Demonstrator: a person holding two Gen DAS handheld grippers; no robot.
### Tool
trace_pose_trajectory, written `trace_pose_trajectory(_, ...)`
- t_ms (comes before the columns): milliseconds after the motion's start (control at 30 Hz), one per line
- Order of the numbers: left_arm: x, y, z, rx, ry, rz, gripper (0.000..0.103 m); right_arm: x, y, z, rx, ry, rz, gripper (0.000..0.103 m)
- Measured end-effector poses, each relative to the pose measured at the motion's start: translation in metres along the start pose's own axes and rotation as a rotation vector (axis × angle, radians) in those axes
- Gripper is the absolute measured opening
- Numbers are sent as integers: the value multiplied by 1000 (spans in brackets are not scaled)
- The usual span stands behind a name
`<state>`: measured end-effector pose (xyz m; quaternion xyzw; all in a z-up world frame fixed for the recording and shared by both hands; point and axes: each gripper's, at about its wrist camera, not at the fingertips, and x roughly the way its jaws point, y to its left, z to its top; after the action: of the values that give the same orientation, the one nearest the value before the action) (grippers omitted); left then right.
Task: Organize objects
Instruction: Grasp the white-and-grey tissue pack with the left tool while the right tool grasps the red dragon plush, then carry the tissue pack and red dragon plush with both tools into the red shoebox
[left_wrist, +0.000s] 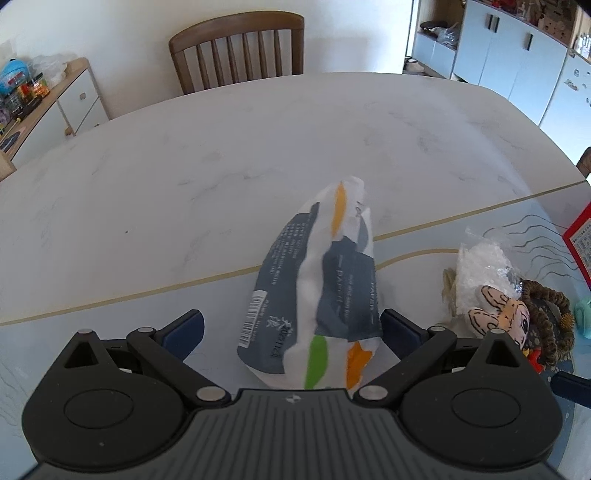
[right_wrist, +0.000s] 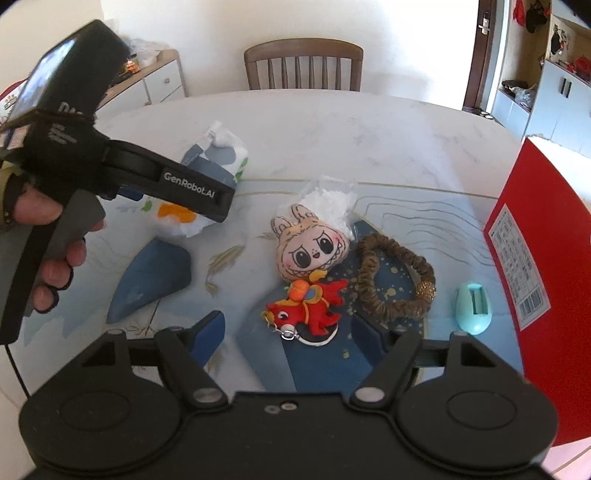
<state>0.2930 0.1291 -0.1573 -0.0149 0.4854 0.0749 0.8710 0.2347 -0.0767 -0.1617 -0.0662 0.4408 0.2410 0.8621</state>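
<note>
A white and grey tissue pack (left_wrist: 317, 291) with orange and green marks lies between the wide-apart fingers of my left gripper (left_wrist: 291, 328), which is open; the right finger touches or nearly touches it. The pack also shows in the right wrist view (right_wrist: 214, 162), partly behind the left gripper body (right_wrist: 110, 166). My right gripper (right_wrist: 291, 332) is open above a red dragon keychain (right_wrist: 306, 306). Beyond it lie a beige plush face (right_wrist: 310, 243), a brown scrunchie (right_wrist: 395, 280), a clear bag of white bits (right_wrist: 328, 203) and a mint green object (right_wrist: 474, 306).
A red box (right_wrist: 532, 251) stands at the right. The items lie on a blue patterned mat (right_wrist: 424, 206) on a white marble table (left_wrist: 258, 140). A wooden chair (left_wrist: 240, 51) stands behind the table. Cabinets (left_wrist: 517, 55) line the walls.
</note>
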Motion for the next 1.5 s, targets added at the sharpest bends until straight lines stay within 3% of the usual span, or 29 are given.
trace_pose_trajectory(333, 4, -1, 6, 8, 3, -33, 72, 16, 0, 5, 24, 21, -22, 73)
trace_pose_trajectory(633, 0, -4, 6, 4, 3, -30, 54, 15, 7, 1, -18, 10, -67, 52)
trace_pose_trajectory(733, -5, -7, 5, 20, -9, -26, 48, 12, 5, -1, -12, 13, -53, 51)
trace_pose_trajectory(1033, -28, -12, -7, 23, -20, -44, 44, -10, 2, -13, 8, 7, 2, 51)
trace_pose_trajectory(1500, -101, -35, -27, 13, -16, -116, 44, -90, -26, -13, 44, -54, 99, 50)
